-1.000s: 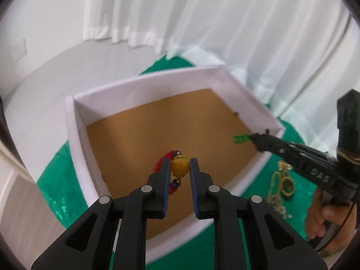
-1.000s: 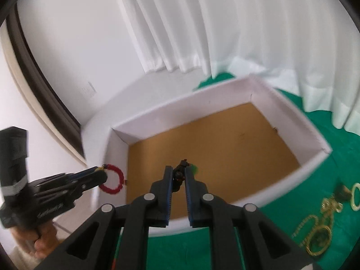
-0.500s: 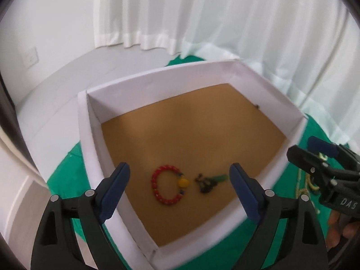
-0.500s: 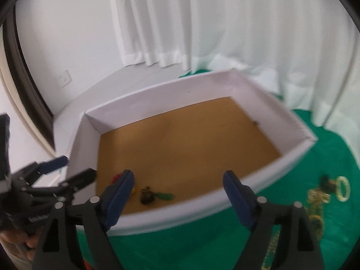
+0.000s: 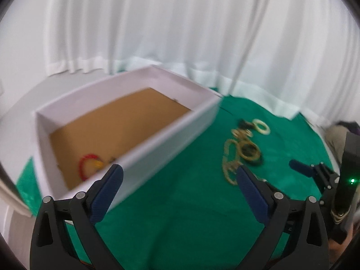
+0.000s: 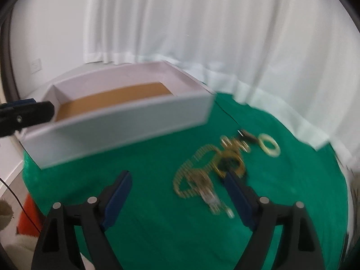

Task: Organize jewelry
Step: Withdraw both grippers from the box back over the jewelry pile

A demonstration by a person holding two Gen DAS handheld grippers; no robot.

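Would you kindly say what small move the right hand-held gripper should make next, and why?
Probably ease the open, empty right hand-held gripper forward and down onto the gold chain pile, which lies on the green cloth outside the white box.

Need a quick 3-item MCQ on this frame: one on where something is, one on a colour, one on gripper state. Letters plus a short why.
1. Where does the red bead bracelet lie?
A. inside the white box
B. on the green cloth
C. in the right gripper

2. What colour is the floor of the box?
A. green
B. brown
C. white

3. How does the left gripper stand?
A. shut on a ring
B. shut on nothing
C. open, holding nothing

Key:
1 A: the left wrist view shows it on the box floor near the front wall.
2 B: brown cardboard shows between the white walls.
3 C: its blue pads stand wide apart over the cloth, with nothing between them.
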